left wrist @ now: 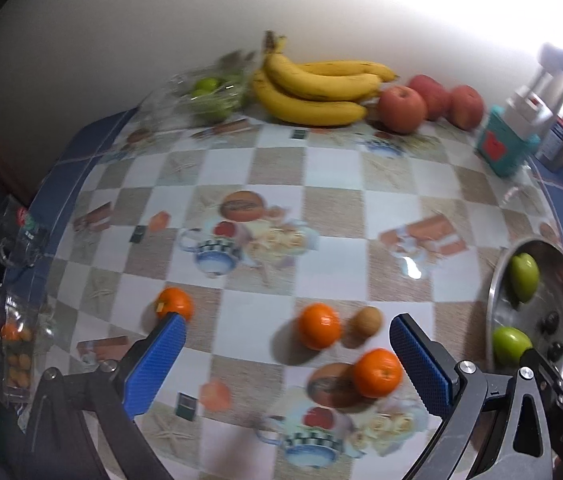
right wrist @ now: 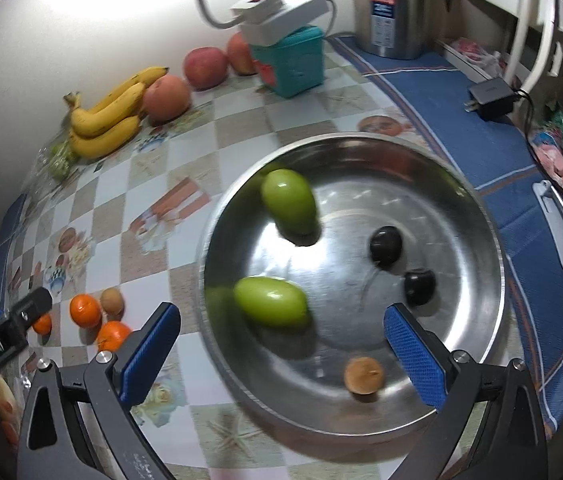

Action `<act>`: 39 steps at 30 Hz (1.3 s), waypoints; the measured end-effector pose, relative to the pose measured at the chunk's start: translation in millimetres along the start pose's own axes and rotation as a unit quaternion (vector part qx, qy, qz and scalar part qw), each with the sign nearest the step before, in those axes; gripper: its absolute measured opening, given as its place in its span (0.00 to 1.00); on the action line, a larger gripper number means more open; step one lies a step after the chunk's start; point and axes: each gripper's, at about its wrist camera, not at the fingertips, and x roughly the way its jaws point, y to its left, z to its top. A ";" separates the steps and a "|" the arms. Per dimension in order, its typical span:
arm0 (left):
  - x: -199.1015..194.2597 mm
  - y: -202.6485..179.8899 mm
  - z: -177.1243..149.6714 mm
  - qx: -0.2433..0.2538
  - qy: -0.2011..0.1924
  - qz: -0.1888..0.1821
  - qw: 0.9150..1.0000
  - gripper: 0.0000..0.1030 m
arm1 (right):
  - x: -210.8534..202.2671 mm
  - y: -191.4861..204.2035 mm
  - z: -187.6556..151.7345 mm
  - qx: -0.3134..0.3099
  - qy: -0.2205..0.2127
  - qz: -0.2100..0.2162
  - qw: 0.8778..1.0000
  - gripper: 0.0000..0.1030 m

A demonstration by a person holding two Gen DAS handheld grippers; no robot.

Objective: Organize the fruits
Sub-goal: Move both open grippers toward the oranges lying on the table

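Fruits loose on checkered tablecloth against white wall; both tools spread wide, empty.

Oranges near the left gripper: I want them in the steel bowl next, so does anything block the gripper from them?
Nothing visible does. The left gripper is open, with two oranges between its fingers. A small brown fruit sits beside them, toward the steel bowl.
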 end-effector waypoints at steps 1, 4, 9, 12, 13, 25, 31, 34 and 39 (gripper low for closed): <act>1.6 6.9 0.6 -0.008 0.002 0.002 1.000 1.00 | 0.4 6.0 -1.0 -0.006 0.000 0.001 1.000 0.99; 4.8 25.8 1.7 -0.030 0.006 0.007 1.000 1.00 | 2.0 19.6 -3.5 -0.017 0.002 0.004 1.000 0.99; 9.5 54.7 4.0 -0.051 0.007 0.018 0.999 1.00 | 6.3 46.5 -9.6 -0.041 0.009 0.014 0.999 0.99; 12.4 74.6 4.0 -0.069 0.010 0.023 0.997 1.00 | 9.0 63.4 -14.5 -0.055 0.015 0.022 0.998 0.99; 13.3 81.5 3.8 -0.075 0.011 0.025 0.997 1.00 | 9.8 68.8 -15.9 -0.060 0.017 0.025 0.998 0.99; 19.2 130.9 1.5 -0.117 0.016 0.031 0.993 1.00 | 23.1 118.9 -29.7 -0.086 0.046 0.064 0.993 0.99; 20.8 154.9 2.2 -0.158 0.012 0.036 0.987 1.00 | 30.6 132.0 -33.5 -0.087 0.059 0.078 0.991 0.99; 23.9 159.1 2.4 -0.158 0.008 0.037 0.987 1.00 | 34.3 134.3 -34.9 -0.094 0.061 0.073 0.991 0.99; 40.9 153.8 3.1 -0.143 0.015 0.024 0.989 1.00 | 40.5 128.8 -33.0 -0.080 0.066 0.074 0.992 0.99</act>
